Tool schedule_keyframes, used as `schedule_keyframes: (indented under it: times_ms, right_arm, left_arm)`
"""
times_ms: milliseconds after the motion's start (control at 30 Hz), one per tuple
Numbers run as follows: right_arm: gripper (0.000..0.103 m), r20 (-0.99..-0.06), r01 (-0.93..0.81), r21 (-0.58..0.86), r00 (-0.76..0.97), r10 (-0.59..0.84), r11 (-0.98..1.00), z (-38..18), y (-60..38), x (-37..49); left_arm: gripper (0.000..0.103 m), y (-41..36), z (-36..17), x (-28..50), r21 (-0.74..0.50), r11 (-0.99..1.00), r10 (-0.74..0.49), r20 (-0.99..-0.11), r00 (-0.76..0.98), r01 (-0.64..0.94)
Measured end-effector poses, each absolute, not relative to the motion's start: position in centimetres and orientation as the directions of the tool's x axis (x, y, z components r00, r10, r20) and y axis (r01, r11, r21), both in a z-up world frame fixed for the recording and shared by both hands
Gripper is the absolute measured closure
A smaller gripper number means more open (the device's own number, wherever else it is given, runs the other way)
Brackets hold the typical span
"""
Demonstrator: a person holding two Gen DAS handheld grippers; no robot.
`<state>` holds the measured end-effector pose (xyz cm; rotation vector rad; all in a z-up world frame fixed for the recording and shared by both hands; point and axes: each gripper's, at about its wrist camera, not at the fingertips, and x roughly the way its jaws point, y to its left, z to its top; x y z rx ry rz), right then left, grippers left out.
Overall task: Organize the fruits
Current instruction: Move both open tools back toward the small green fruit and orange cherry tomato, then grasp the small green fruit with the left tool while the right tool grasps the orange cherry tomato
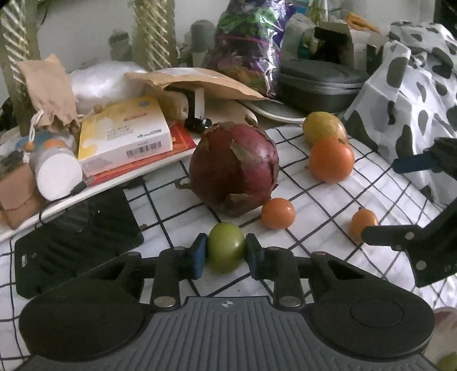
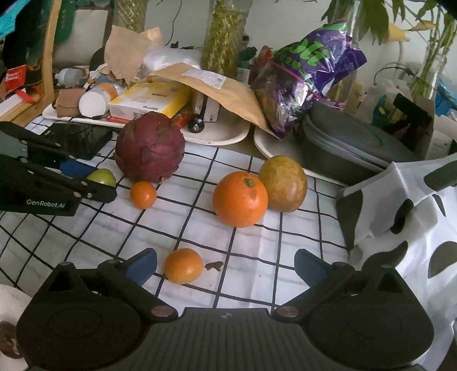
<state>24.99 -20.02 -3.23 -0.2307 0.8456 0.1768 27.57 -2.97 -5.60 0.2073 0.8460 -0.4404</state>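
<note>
While my left jaws (image 1: 225,251) pinch the green fruit (image 1: 225,247) on the checked table (image 1: 314,199) just in front of the dragon fruit (image 1: 234,168), I should lift straight up, gently, so it won't slip. My right jaws (image 2: 225,265) stand wide around a small orange fruit (image 2: 182,265), nearer than the dragon fruit. "GenRobot.AI" marks my left tool; the purple bag's (image 2: 311,74) lettering behind is unreadable.

Table surface: white cloth with black grid lines (image 2: 257,228), filling the lower half of both views. Behind it, a plain pale wall (image 2: 185,20) across the top of the frame. Wooden frame piece (image 2: 50,57) at upper left of right-wrist view. Green leafy plant stems (image 2: 428,31) in a glass bottle, upper right. Light is dim, diffuse, slightly washed out.
</note>
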Motion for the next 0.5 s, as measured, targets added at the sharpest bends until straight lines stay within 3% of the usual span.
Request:
schedule_keyframes:
  times_ms: [267, 500]
  right_arm:
    - [0.019, -0.77, -0.329, -0.11, 0.625, 0.129, 0.938, -4.1, -19.8, 25.5]
    - [0.048, -0.779, -0.414, -0.1, 0.598, 0.188, 0.905, -4.4, -19.3, 25.5]
  left_arm:
    - [0.075, -3.1, -5.5, 27.5, 0.019, 0.889, -0.283, -0.762, 0.583, 0.457]
    - [0.075, -2.5, -5.0, 27.7, 0.004, 0.9, -0.283, -0.755, 0.592, 0.435]
